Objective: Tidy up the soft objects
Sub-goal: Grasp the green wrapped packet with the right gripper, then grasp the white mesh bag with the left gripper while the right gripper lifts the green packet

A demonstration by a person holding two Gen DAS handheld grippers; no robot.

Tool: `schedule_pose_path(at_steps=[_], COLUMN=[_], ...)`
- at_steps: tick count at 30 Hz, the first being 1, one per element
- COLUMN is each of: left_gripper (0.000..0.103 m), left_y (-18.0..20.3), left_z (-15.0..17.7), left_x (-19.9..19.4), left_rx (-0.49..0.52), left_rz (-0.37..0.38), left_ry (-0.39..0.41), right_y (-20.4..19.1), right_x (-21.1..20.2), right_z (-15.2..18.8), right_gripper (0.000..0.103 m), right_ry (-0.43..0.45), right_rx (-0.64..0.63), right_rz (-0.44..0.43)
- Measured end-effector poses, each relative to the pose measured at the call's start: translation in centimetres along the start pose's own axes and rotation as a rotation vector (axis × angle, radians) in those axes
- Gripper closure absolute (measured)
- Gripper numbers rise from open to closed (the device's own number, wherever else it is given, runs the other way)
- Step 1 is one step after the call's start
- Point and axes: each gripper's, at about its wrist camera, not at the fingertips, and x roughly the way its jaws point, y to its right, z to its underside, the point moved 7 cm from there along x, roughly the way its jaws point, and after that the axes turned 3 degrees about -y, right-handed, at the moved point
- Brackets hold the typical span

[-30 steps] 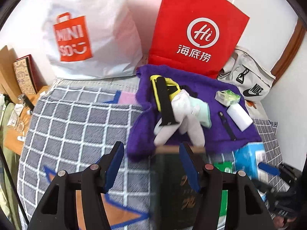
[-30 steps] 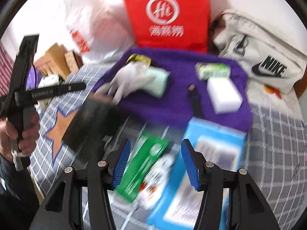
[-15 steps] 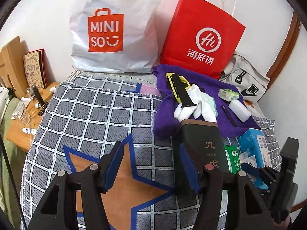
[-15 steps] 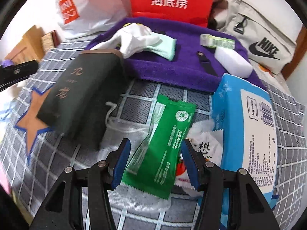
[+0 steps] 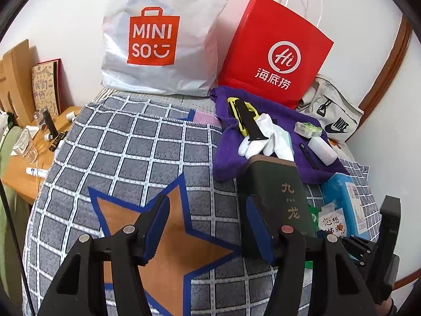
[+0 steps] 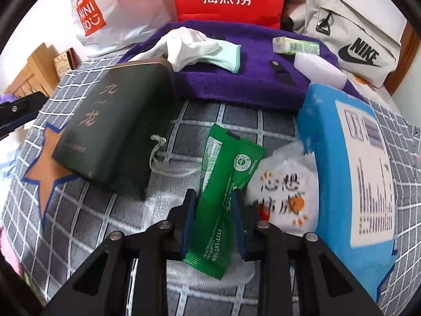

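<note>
My right gripper (image 6: 213,196) points down at the checked bedspread (image 6: 86,226), and its jaws are closing on a green packet (image 6: 229,168). The blue pads press its sides and the packet buckles between them. Beside it lie a white printed packet (image 6: 284,192) and a blue tissue pack (image 6: 350,173), with a white mesh drawstring bag (image 6: 168,184) underneath. My left gripper (image 5: 208,226) hangs open over the orange star, nothing between its fingers. A dark green box (image 5: 276,192) lies just right of it. White gloves (image 5: 265,137) rest on a purple towel (image 5: 226,155).
A white Miniso bag (image 5: 158,39), a red paper bag (image 5: 276,52) and a grey Nike bag (image 5: 334,115) stand against the wall at the back. A wooden bedside table (image 5: 21,173) with a glass and small items is at the left.
The right gripper came down over the green packet and its jaws narrowed onto it. The left gripper drew back from the towel, and the dark box now lies still on the bedspread.
</note>
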Motion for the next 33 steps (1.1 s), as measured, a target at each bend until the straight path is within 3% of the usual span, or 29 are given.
schedule_pose_path(at_steps=[5, 7, 15, 23, 25, 29, 33], left_gripper=[0.044, 0.044, 0.044, 0.044, 0.044, 0.036, 0.025], left_y=[0.7, 1.3, 5.0, 10.5, 11.5, 13.5, 14.8], left_z=[1.5, 2.5, 6.8, 10.2, 10.6, 11.3, 11.3], left_x=[-0.9, -1.1, -0.4, 2.6, 3.3, 5.5, 6.3], left_rx=[0.018, 0.031, 0.084, 0.141, 0.135, 0.168, 0.203], left_rz=[-0.025, -0.028, -0.019, 0.021, 0.037, 0.05, 0.031], left_ry=[-0.007, -0.026, -0.108, -0.188, -0.199, -0.244, -0.235], right_y=[-1.1, -1.3, 0.3, 4.4, 5.8, 9.0, 10.7], right_x=[-1.6, -2.6, -6.4, -7.8, -7.8, -7.4, -6.5], right_z=[2.3, 2.9, 6.5, 10.1, 11.0, 12.1, 12.2], right_gripper=[0.082, 0.089, 0.089, 0.089, 0.089, 0.089, 0.088], right_ry=[-0.006, 0.005, 0.032, 0.033, 0.024, 0.008, 0.023], right_rx=[-0.04, -0.049, -0.075, -0.094, -0.112, -0.092, -0.062], right_rz=[-0.07, -0.085, -0.14, -0.139, -0.102, -0.032, -0.033])
